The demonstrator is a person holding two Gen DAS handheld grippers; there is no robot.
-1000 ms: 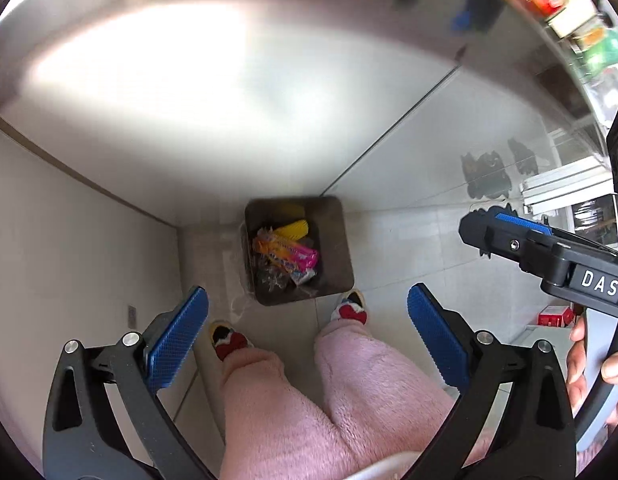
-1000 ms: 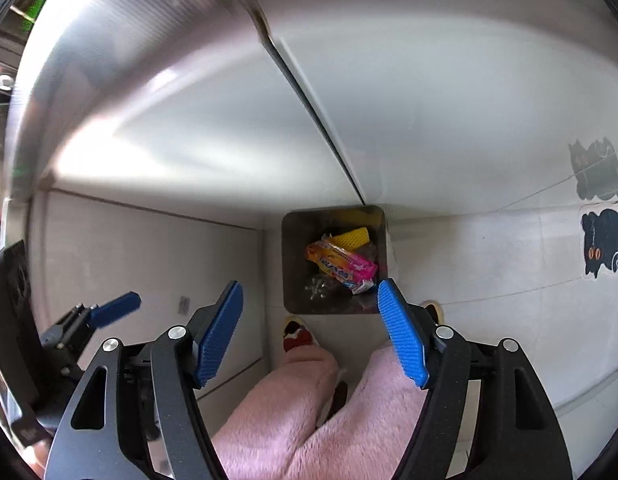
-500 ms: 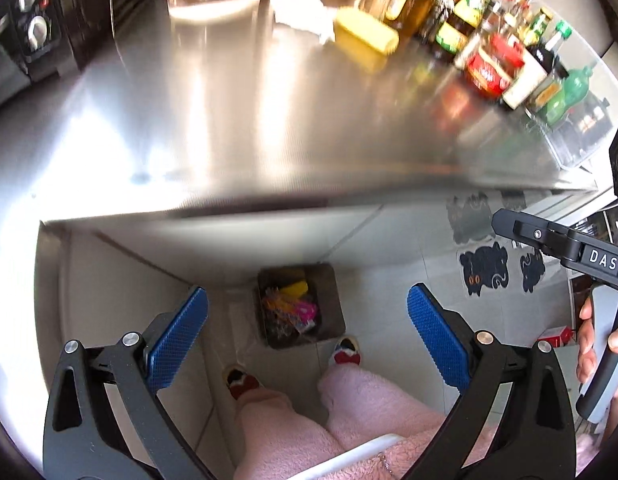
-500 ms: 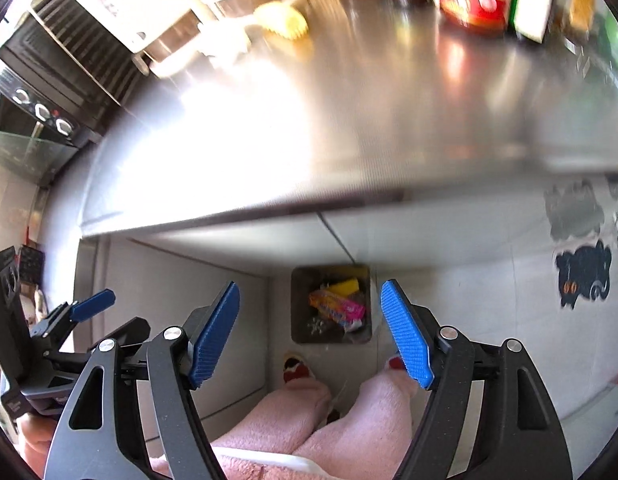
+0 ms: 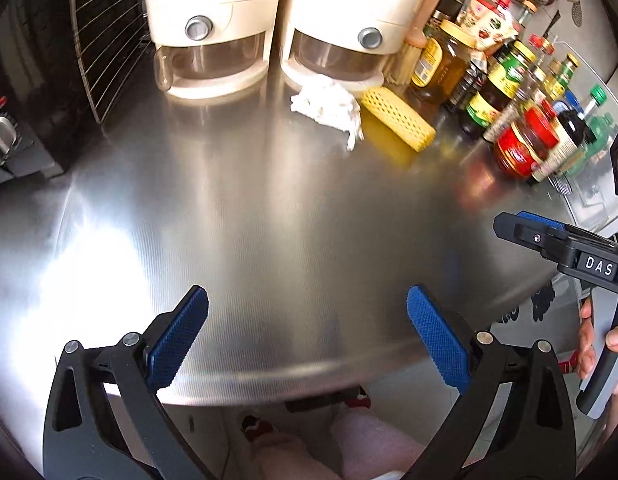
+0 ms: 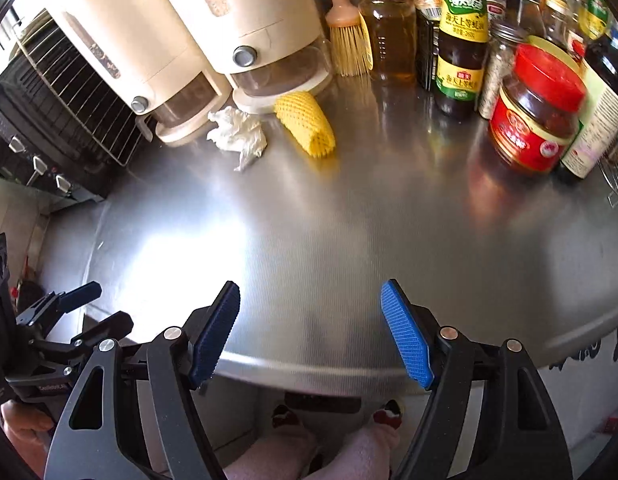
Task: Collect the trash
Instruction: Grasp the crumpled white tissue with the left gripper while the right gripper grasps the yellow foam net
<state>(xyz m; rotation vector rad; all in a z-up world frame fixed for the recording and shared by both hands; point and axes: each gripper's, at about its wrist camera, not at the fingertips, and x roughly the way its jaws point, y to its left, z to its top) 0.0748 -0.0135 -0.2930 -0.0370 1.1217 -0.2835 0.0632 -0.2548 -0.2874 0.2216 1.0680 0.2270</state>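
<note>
Presently we list: left gripper (image 5: 307, 334) and right gripper (image 6: 311, 330), fingers spread, empty, above the steel bench (image 6: 349, 240). Crumpled white tissue (image 6: 238, 135) and yellow foam net (image 6: 306, 123) lie at the back (just beside the cream dispensers (image 6: 229, 24)), apart from both grippers.

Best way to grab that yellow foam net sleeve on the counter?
Take the yellow foam net sleeve across its middle, from above and the open counter side. It lies flat as a roll, with a cream dispenser close behind and crumpled tissue beside it.
</note>
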